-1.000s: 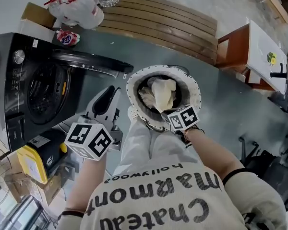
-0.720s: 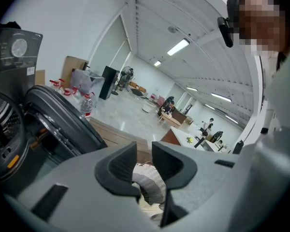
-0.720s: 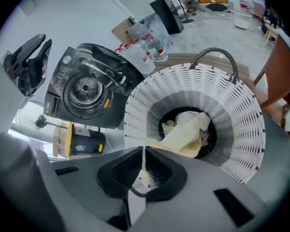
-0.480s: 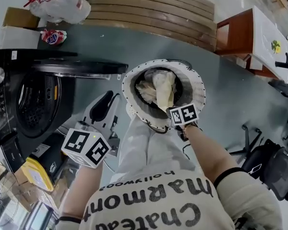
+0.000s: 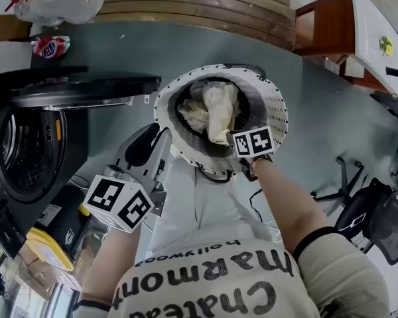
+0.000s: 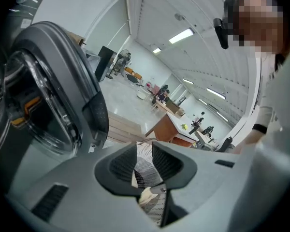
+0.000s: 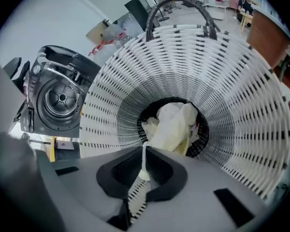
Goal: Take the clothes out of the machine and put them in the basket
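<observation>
Basket work, late in the job by the look of it. The white slatted plastic basket [image 5: 273,114] hangs over your knees with a heap of cream and white clothes [image 5: 214,111] lying in its bottom. The dark grey front-loading washing machine [image 5: 26,154] stands to your left with its round glass door [image 6: 53,98] swung open. What the right gripper view shows of the drum looks bare, so unloading seems finished, or close to it.

Right gripper [image 7: 144,162]: jaws closed tight on the near rim of the basket, the white rim strip pinched edge-on between the pads. This grip carries the basket.

Left gripper [image 6: 144,159]: jaws stand apart. The basket's lattice wall shows in the gap, but no pad plainly presses on it.

Pose: your right forearm reaches straight out from your chest, and its gripper points steeply down onto the rim. Your left forearm sits lower and to the left, its gripper tilted gently down between the door and the basket's left side, just beside the rim.

Next move, as I judge it: set the basket level on the grey floor [image 5: 318,158] near the machine mouth, then let go of the rim. Keep it from tipping and spilling the clothes.
</observation>
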Action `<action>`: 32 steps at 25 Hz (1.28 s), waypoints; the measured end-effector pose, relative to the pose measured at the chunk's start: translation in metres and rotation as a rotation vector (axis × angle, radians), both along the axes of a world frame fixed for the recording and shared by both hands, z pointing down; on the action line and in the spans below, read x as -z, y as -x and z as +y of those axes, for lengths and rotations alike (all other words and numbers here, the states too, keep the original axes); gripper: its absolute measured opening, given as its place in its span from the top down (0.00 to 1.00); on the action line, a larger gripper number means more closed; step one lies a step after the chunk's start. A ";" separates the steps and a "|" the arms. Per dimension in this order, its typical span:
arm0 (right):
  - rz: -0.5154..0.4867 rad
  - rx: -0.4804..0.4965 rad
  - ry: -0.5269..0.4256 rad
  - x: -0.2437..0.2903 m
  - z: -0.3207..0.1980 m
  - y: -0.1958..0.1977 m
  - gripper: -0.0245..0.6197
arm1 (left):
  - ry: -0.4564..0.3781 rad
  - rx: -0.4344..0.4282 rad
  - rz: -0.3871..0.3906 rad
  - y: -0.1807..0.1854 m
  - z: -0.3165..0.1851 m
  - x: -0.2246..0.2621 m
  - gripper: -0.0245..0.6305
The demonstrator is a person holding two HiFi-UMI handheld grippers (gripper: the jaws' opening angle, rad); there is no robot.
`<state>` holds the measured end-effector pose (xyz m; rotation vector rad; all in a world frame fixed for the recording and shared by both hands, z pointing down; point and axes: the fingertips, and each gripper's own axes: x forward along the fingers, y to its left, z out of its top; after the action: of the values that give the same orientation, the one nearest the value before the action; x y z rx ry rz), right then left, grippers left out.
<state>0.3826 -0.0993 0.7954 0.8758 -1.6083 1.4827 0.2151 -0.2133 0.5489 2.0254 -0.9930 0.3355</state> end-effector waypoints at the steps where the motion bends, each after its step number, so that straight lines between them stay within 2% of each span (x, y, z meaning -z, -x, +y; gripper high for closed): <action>1: 0.006 0.000 0.002 -0.008 0.001 -0.001 0.90 | -0.001 -0.011 -0.003 -0.001 0.002 -0.005 0.81; 7: 0.029 -0.018 0.002 -0.055 0.001 -0.001 0.90 | 0.004 -0.017 -0.005 0.006 0.015 -0.042 0.81; 13: 0.081 0.013 -0.047 -0.098 -0.008 -0.003 0.90 | 0.004 -0.001 -0.003 0.005 0.026 -0.080 0.81; 17: 0.108 -0.016 -0.067 -0.123 -0.016 -0.012 0.90 | 0.005 0.004 -0.001 0.004 0.029 -0.099 0.81; 21: 0.105 -0.064 -0.067 -0.135 -0.025 -0.019 0.90 | 0.000 -0.007 -0.001 -0.004 0.030 -0.107 0.81; 25: 0.122 -0.045 -0.089 -0.144 -0.032 -0.020 0.90 | 0.003 0.005 0.008 -0.008 0.033 -0.114 0.81; 31: 0.218 -0.015 -0.129 -0.142 -0.035 -0.033 0.90 | 0.025 0.043 0.012 -0.005 0.031 -0.113 0.81; 32: 0.237 -0.013 -0.137 -0.138 -0.037 -0.036 0.86 | 0.030 0.051 0.012 -0.005 0.031 -0.109 0.81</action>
<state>0.4183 -0.1365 0.9330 1.0974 -1.5425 1.2368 0.2199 -0.1819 0.6580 1.9689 -1.0246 0.3089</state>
